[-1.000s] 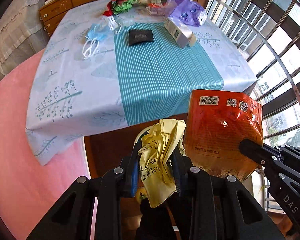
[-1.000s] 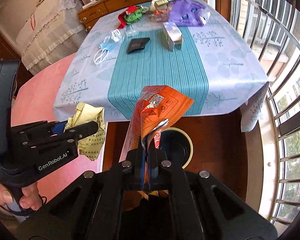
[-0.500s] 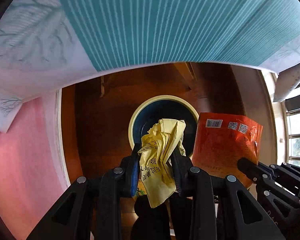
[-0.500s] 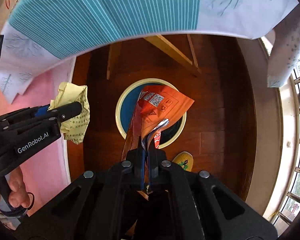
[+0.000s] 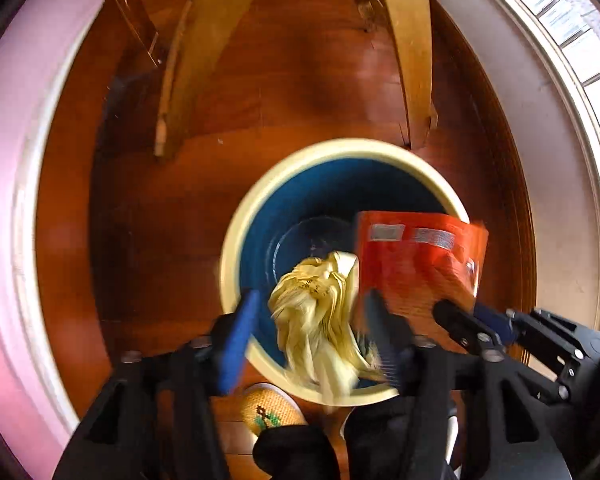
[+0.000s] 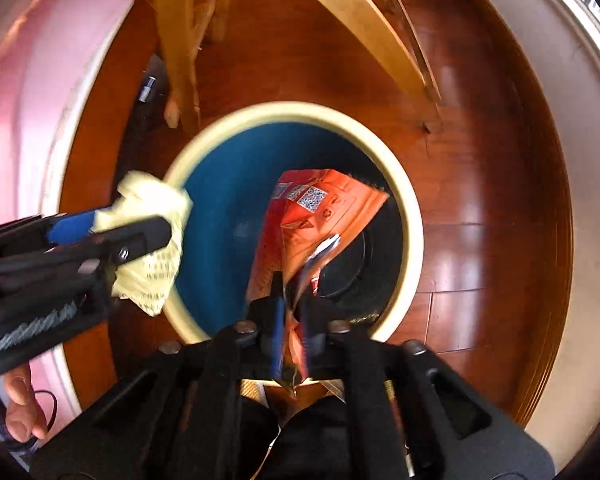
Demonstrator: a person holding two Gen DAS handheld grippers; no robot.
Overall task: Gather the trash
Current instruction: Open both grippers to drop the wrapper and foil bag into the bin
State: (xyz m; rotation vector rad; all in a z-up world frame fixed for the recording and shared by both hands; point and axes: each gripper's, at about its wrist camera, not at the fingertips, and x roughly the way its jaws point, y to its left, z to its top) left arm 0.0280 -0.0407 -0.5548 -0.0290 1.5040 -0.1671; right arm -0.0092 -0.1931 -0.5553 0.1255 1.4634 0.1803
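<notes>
— Is the left gripper (image 5: 308, 320) holding?

— No. Its jaws stand wide, and the crumpled yellow paper wrapper (image 5: 320, 320) hangs loose between them, at lower centre, over the round cream-rimmed blue bin (image 5: 236, 236).

— And the right gripper (image 6: 292, 320)?

— It pinches the flat orange foil packet (image 6: 312, 220). The long axis points up-frame into the bin. I think I should release only above the opening.

right hand-held gripper (image 6: 290, 312) pinching orange packet (image 6: 308, 224) | over bin (image 6: 410, 200)
</notes>
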